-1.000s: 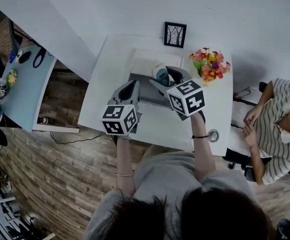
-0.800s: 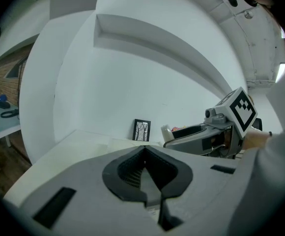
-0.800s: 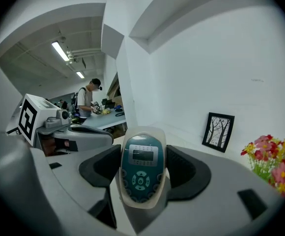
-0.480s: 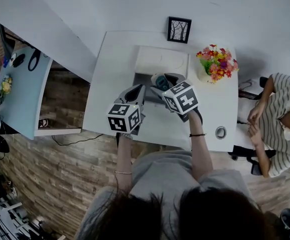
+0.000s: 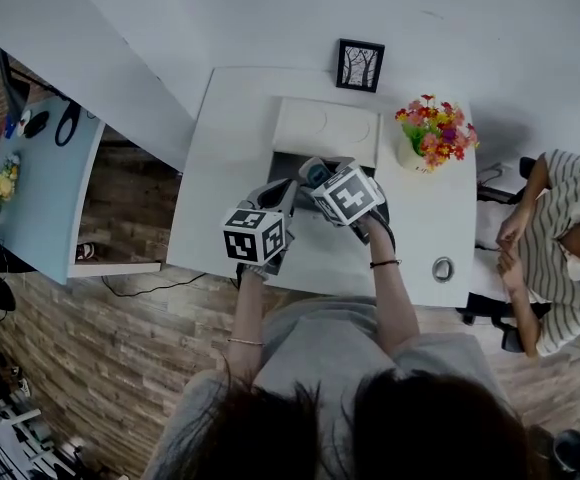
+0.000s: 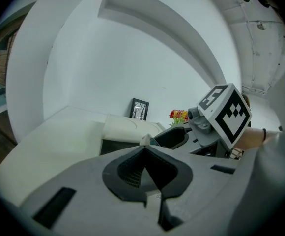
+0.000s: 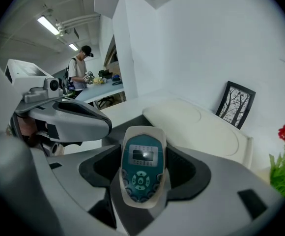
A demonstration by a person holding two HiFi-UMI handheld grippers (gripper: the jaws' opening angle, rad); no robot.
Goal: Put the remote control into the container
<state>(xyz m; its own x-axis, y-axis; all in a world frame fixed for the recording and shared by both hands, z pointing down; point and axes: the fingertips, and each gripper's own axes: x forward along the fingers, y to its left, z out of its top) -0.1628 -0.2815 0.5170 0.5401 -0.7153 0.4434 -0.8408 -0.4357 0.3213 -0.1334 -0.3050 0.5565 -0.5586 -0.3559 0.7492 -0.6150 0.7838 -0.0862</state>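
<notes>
The remote control (image 7: pixel 142 168), white with a teal face and a small screen, is clamped upright between the jaws of my right gripper (image 7: pixel 142 154). In the head view that right gripper (image 5: pixel 315 172) holds the remote (image 5: pixel 318 175) over the front of the container's dark opening (image 5: pixel 292 162). The container's cream lid (image 5: pixel 326 128) stands open behind the opening. My left gripper (image 5: pixel 282 188) hovers just left of the right one, over the table's near side. Its jaws (image 6: pixel 143 151) meet at a point with nothing between them.
A framed tree picture (image 5: pixel 360 65) leans at the table's back edge and a pot of flowers (image 5: pixel 432 133) stands right of the container. A small round ring (image 5: pixel 442 266) sits near the table's front right corner. A seated person (image 5: pixel 560 238) is at the right, a light blue table (image 5: pixel 40 183) at the left.
My right gripper has carried the remote a little left and nearer, from beside the lid to the dark opening's front. The left gripper has hardly shifted.
</notes>
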